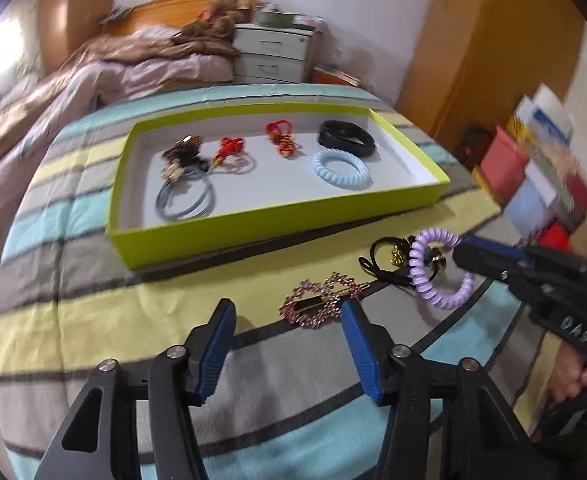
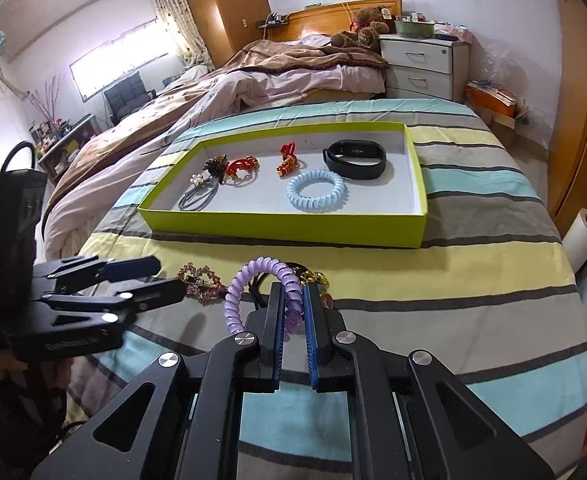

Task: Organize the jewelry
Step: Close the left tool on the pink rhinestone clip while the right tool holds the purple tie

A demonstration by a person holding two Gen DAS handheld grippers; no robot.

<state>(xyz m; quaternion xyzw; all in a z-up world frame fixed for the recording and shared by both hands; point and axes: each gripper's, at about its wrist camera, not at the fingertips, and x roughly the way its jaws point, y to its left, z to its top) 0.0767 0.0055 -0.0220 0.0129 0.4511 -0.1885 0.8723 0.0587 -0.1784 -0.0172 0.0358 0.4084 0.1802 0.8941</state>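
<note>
My right gripper is clamped on 1 purple coil band, lifted just above the bedspread. My left gripper gapes wide w/ nothing in it, near 1 pink rhinestone clip. 1 black tie w/ gold charm lies right of the clip. Far side: 1 lime tray w/ 1 blue coil band, 1 black wristband, 2 red knot pieces, approx 3 ties at left. Striped bedspread; 2nd bed, 1 white nightstand beyond.
</note>
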